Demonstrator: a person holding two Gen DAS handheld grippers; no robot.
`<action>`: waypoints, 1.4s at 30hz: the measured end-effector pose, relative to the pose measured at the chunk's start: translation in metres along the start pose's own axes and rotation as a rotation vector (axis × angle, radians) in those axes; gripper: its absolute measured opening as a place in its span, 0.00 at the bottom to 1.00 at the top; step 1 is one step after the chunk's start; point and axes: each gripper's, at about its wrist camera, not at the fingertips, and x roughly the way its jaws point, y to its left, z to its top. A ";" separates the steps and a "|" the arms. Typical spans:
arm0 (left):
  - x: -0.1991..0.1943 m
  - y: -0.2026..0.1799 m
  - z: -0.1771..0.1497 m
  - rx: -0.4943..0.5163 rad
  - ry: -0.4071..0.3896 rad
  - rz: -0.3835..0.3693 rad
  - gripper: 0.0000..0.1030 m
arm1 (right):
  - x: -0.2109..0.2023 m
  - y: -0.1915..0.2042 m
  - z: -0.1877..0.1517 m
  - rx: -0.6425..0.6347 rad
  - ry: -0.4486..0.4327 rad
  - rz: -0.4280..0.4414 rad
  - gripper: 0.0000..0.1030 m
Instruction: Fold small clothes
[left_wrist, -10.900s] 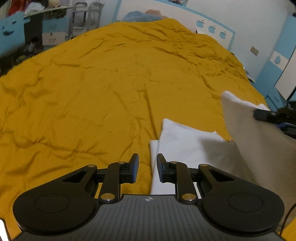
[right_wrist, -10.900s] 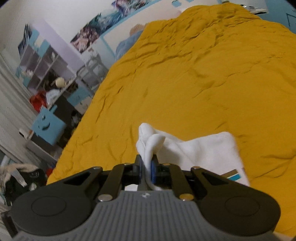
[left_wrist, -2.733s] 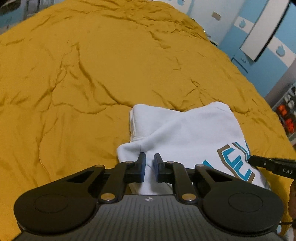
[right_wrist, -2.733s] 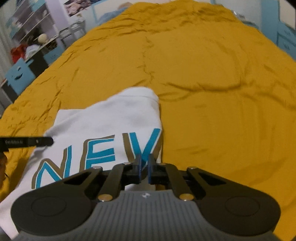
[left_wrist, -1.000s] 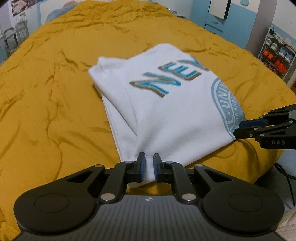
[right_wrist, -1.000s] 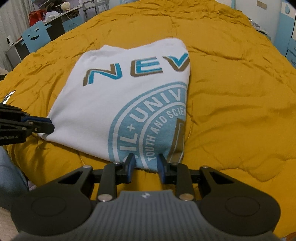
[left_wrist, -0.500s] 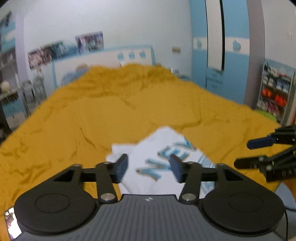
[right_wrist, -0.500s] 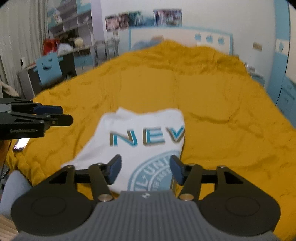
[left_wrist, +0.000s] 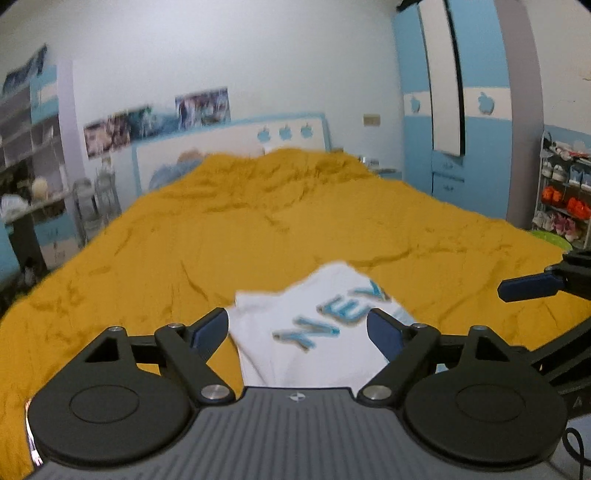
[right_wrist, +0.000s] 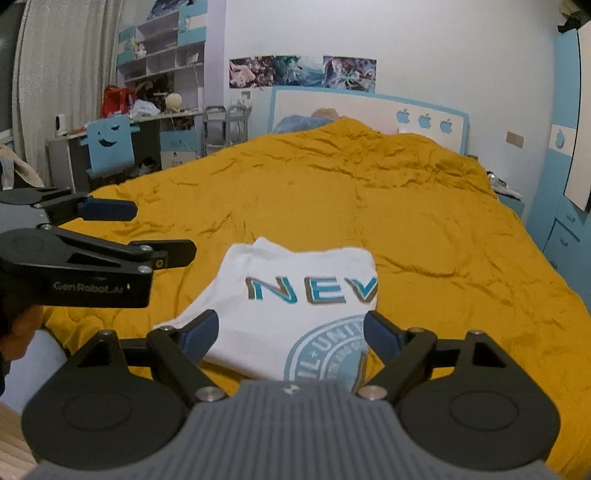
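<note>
While both views are compared, these are counted:
Shirt (right_wrist: 295, 314): 1, folded, laid near bed (right_wrist: 443, 240) foot edge.
Left gripper (left_wrist: 297, 330): 1, jaws apart, nothing held.
Right gripper (right_wrist: 291, 334): 1, jaws apart, nothing held.

I hold the left hand-held gripper (left_wrist: 297, 330) level and raised, its two blue-padded fingers (left_wrist: 208, 329) spread wide with nothing between them. My right hand-held gripper (right_wrist: 291, 332) sits at about the same height, fingers (right_wrist: 382, 335) equally wide apart and gripping nothing. The two are side by side, both aimed the same way: each one's fingertips show at the edge of the other's wrist view.
</note>
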 end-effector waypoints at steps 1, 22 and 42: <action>0.002 0.001 -0.003 -0.008 0.023 0.002 0.96 | 0.003 0.002 -0.004 0.004 0.013 0.000 0.79; 0.015 -0.005 -0.037 -0.051 0.223 -0.005 0.96 | 0.035 0.003 -0.044 0.144 0.194 -0.118 0.79; 0.015 -0.007 -0.038 -0.050 0.223 -0.004 0.96 | 0.031 0.006 -0.043 0.125 0.177 -0.111 0.79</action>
